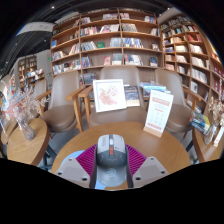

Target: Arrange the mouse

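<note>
A grey mouse [112, 158] with an orange stripe along its wheel sits between the two fingers of my gripper [112, 166]. The pink pads [88, 158] press against both of its sides, so the gripper is shut on it. The mouse's nose points forward over a round wooden table [120, 134]. Its rear end is hidden below, between the fingers.
A white folded sign card [158, 112] stands at the table's far right. Behind the table a wooden chair [84, 100] holds a picture board [110, 95]. A second table on the left carries a vase of flowers [22, 115]. Bookshelves [110, 45] fill the background.
</note>
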Available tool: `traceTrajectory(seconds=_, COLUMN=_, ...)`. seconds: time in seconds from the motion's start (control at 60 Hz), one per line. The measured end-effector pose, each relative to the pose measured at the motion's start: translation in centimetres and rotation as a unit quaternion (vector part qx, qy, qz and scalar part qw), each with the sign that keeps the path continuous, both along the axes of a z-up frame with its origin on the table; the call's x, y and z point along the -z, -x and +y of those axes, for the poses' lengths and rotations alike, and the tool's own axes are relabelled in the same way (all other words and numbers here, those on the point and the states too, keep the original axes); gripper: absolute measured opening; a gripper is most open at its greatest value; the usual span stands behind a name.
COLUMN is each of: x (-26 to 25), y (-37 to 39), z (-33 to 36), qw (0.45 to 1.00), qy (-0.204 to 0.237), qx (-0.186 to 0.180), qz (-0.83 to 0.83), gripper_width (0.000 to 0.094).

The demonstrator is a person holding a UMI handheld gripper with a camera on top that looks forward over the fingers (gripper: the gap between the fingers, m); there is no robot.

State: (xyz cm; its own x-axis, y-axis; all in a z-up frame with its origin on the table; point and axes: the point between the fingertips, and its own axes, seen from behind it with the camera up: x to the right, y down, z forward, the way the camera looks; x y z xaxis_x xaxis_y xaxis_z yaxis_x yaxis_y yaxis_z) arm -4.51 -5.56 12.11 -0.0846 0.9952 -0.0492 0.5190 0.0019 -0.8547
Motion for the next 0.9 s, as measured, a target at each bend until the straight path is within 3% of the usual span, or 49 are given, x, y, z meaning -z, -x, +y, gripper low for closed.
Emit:
traceTrajectory(seconds=0.283, x=8.3, y=-0.3, z=-10.4, qw=0.998, qy=-0.007, qx=-0.028, qz=-0.053, gripper_width=0.0416)
traceTrajectory(seconds=0.733, x=13.2, y=-0.1, z=-10.8, qw=0.997, qy=-0.017, qx=-0.002, qz=-0.073, gripper_width=0.0453)
traceTrajectory(seconds=0.833, x=13.3, y=-0.1, z=-11.1, qw=0.997, qy=-0.022, qx=-0.008, qz=-0.069, gripper_width=0.0529)
traceTrajectory(seconds=0.9, x=13.3, y=-0.4, z=-11.5, qw=0.997, qy=-0.016, qx=-0.011, qz=-0.069, gripper_width=0.0777)
